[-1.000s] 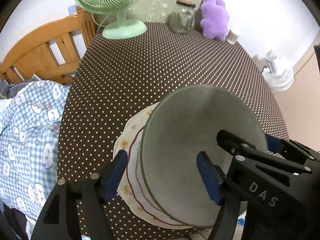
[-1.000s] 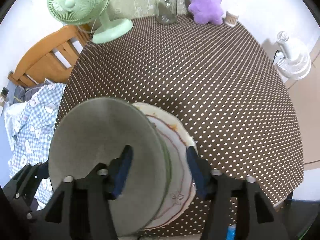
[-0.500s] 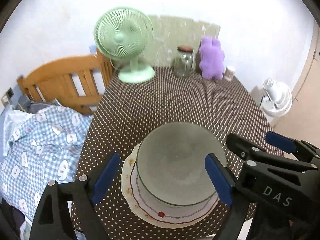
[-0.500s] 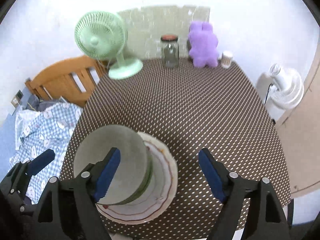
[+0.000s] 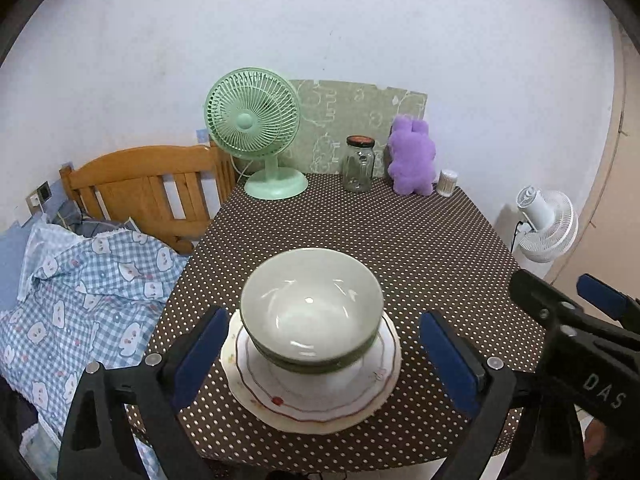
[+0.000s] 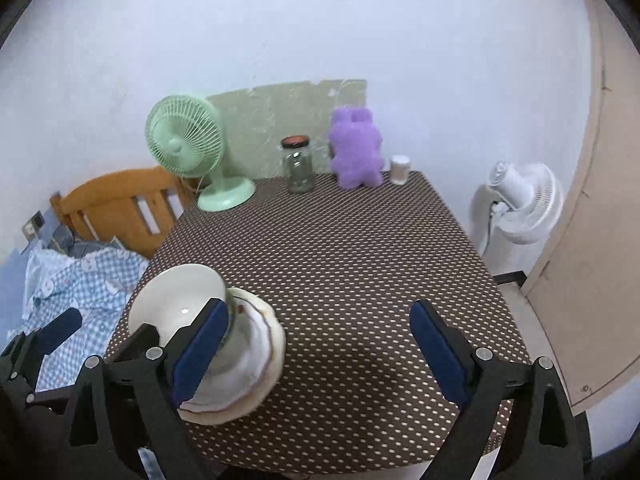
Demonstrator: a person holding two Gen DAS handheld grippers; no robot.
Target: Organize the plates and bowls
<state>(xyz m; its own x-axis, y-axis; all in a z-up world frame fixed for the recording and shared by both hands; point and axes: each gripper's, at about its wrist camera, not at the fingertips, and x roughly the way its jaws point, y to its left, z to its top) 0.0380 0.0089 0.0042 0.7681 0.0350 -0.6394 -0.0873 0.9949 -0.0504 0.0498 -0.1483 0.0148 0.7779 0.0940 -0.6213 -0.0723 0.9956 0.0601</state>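
Green bowl [image 5: 311,311] stacked on plate [image 5: 316,408] on tabletop [image 5: 360,232], left tongs [image 5: 320,356] and right tongs [image 6: 316,350] opening wide, empty, bowl beyond them

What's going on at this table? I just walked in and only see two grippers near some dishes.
A person is tidying dishes with two handheld grippers. A pale green ceramic bowl sits stacked on a white floral-rimmed plate near the front edge of the brown polka-dot table. Neither the left gripper nor the right gripper holds anything; both sets of jaws are opening, clear of the stack.
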